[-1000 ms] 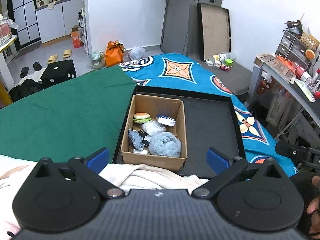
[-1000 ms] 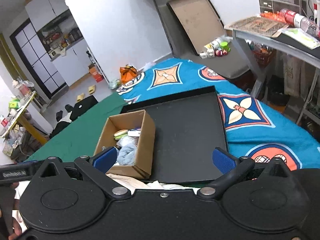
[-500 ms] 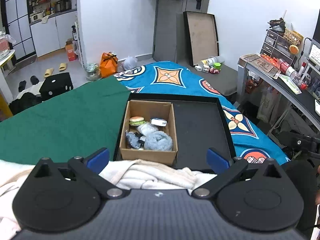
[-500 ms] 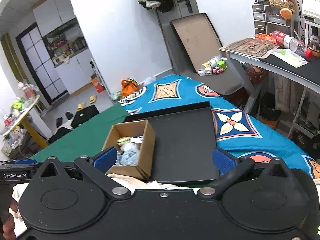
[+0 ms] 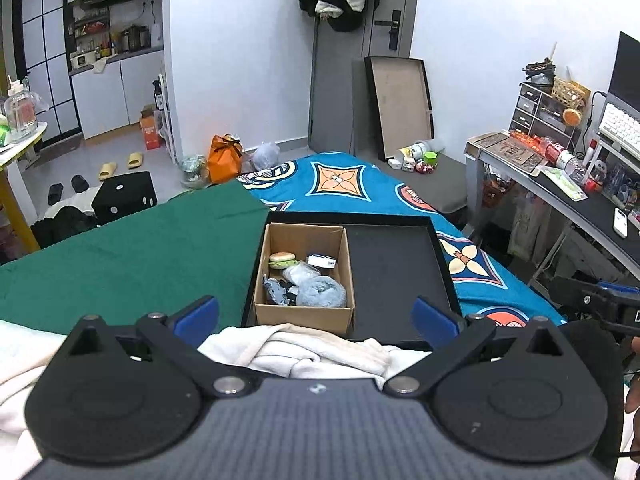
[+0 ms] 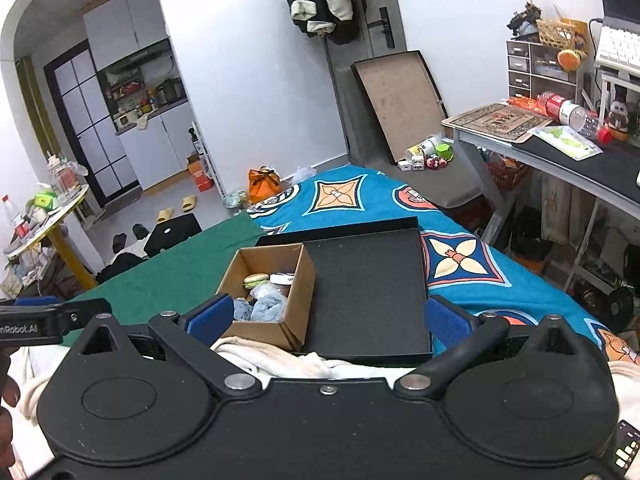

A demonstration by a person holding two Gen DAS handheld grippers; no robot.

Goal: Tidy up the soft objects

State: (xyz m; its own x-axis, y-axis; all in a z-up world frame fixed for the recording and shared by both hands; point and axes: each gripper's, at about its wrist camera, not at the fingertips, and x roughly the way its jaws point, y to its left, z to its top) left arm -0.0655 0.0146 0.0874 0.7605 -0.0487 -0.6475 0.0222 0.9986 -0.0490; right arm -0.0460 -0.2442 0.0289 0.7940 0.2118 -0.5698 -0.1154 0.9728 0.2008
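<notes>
A cardboard box (image 5: 304,314) stands in the left part of a black tray (image 5: 392,272) on the bed. In it lie a toy burger (image 5: 282,260), a pale blue fluffy bundle (image 5: 322,292), a grey crumpled piece (image 5: 276,292), a clear bag and a small white packet (image 5: 320,261). The right wrist view shows the same cardboard box (image 6: 302,300) and black tray (image 6: 368,280). My left gripper (image 5: 316,316) is open, held above a white towel (image 5: 304,350) at the tray's near edge. My right gripper (image 6: 326,314) is open too, above the white towel (image 6: 276,358). Neither holds anything.
A green cloth (image 5: 120,256) covers the bed's left side and a blue patterned sheet (image 5: 352,184) the far and right side. A desk (image 5: 560,184) crowded with clutter stands at the right. Bags and slippers lie on the floor beyond the bed.
Both grippers have pulled back and risen, so the box and tray look smaller and more of the room shows. The box's contents have not moved.
</notes>
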